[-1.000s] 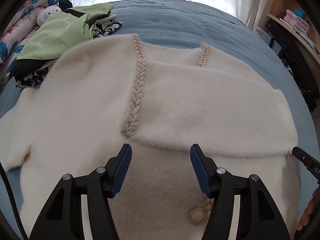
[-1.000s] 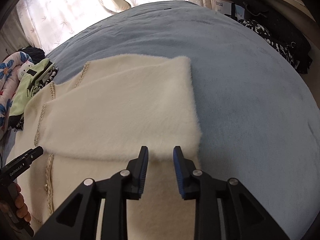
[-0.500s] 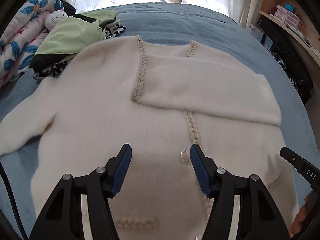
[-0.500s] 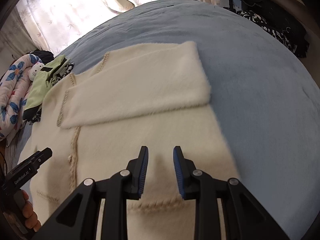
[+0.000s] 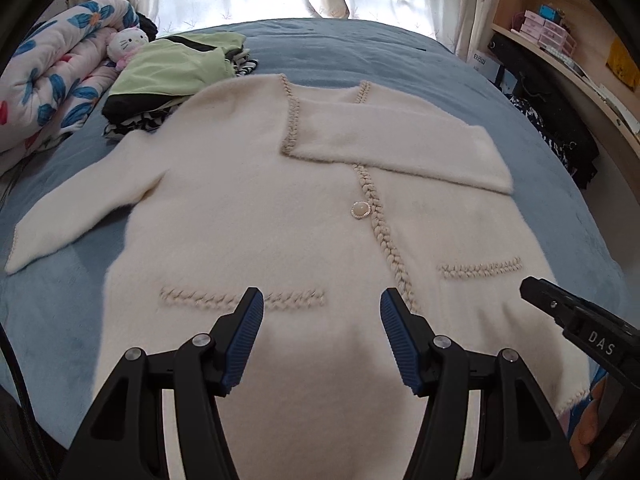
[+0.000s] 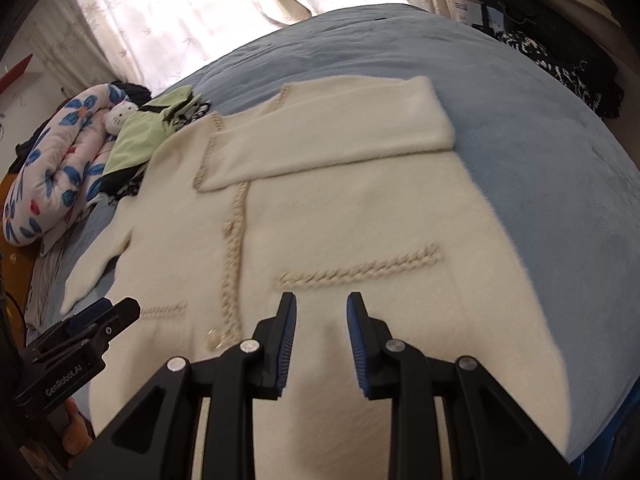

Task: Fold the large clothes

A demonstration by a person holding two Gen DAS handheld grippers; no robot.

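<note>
A cream fuzzy cardigan (image 5: 248, 208) with braided trim lies flat, front up, on the blue bed; it also shows in the right wrist view (image 6: 360, 216). Its right sleeve (image 5: 400, 148) is folded across the chest. Its left sleeve (image 5: 80, 208) lies stretched out to the left. My left gripper (image 5: 322, 300) is open and empty above the hem, left of the button band. My right gripper (image 6: 321, 300) is open and empty above the hem, near the right pocket trim (image 6: 360, 270). It also shows at the right edge of the left wrist view (image 5: 576, 328).
A stack of folded clothes with a green top (image 5: 172, 72) sits at the cardigan's far left shoulder. A floral quilt (image 5: 52, 84) and a white plush toy (image 5: 122, 46) lie beyond it. Shelves (image 5: 560, 40) and dark items stand at the right of the blue bed (image 5: 400, 56).
Both grippers have pulled back from the folded sleeve toward the hem, so the whole cardigan is in view. The right gripper's jaws have opened slightly wider.
</note>
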